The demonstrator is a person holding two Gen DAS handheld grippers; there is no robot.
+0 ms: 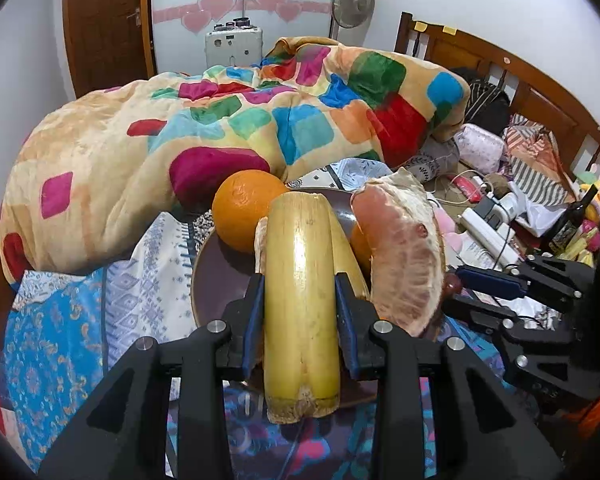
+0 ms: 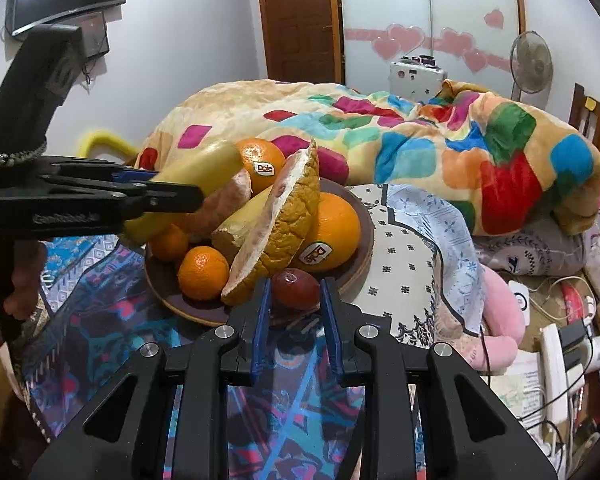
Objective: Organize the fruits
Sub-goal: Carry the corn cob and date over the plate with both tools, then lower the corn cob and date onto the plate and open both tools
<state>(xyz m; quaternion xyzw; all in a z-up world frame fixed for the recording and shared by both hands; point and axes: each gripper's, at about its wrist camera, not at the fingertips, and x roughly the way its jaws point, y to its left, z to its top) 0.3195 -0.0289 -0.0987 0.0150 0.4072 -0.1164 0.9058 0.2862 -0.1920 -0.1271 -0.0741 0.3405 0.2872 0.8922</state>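
Note:
My left gripper [image 1: 300, 284] is shut on a yellow banana piece [image 1: 302, 300] and holds it over the near rim of a dark brown plate [image 1: 208, 276]; it also shows in the right wrist view [image 2: 156, 188]. The plate [image 2: 364, 236] holds oranges [image 2: 332, 232], small tangerines [image 2: 202, 272], a second banana piece [image 2: 240, 220] and a pomelo wedge [image 2: 276, 228]. The pomelo wedge [image 1: 404, 252] stands right of the held banana. My right gripper [image 2: 294, 284] has its jaws apart around a small dark red fruit [image 2: 294, 288] at the plate's near edge, not squeezing it.
A colourful patchwork blanket [image 1: 220, 120] is heaped behind the plate on the bed. Patterned cloths [image 2: 400, 264] lie under and around the plate. A pink plush [image 2: 500, 320], power strips and cables [image 2: 556, 360] clutter the right side. A wooden headboard [image 1: 500, 64] stands at far right.

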